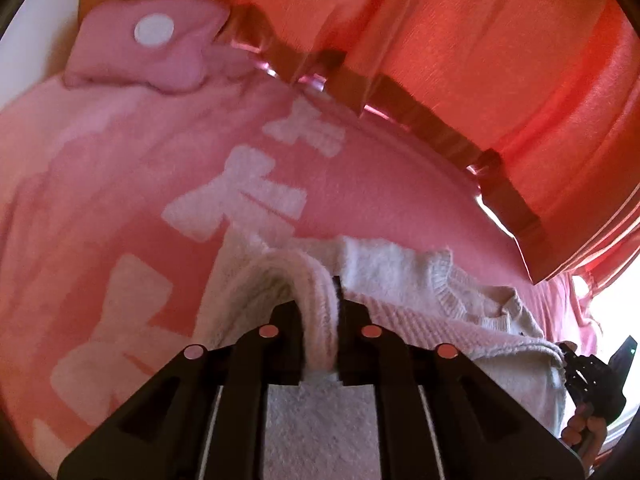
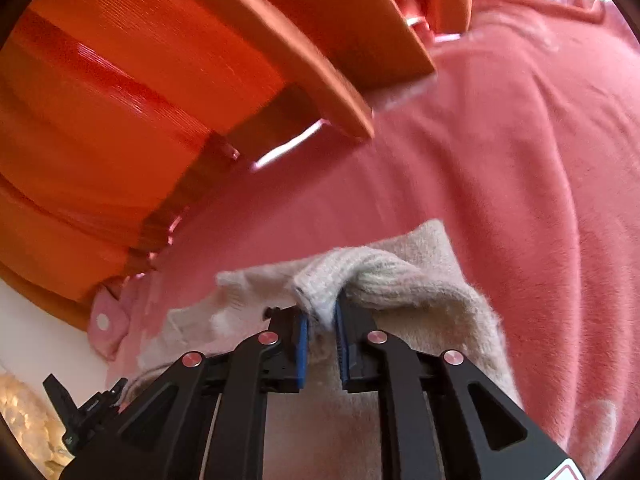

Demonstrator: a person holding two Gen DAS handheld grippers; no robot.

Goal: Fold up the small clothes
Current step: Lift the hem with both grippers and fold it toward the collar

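A small cream knitted sweater (image 1: 400,276) lies on a pink blanket (image 1: 120,184) with white bow prints. My left gripper (image 1: 320,320) is shut on a ribbed edge of the sweater, which bunches up between its fingers. In the right wrist view the same sweater (image 2: 420,276) shows as beige knit, and my right gripper (image 2: 322,320) is shut on a folded ribbed edge of it between blue pads (image 2: 303,344). The right gripper also shows at the left wrist view's right edge (image 1: 592,376), held by a hand.
An orange-red curtain (image 1: 480,60) hangs beyond the bed, with a wooden bed frame (image 2: 320,68) along the blanket's far side. A pink pillow (image 1: 148,52) with a white dot lies at the blanket's far end. A white wall shows at the left.
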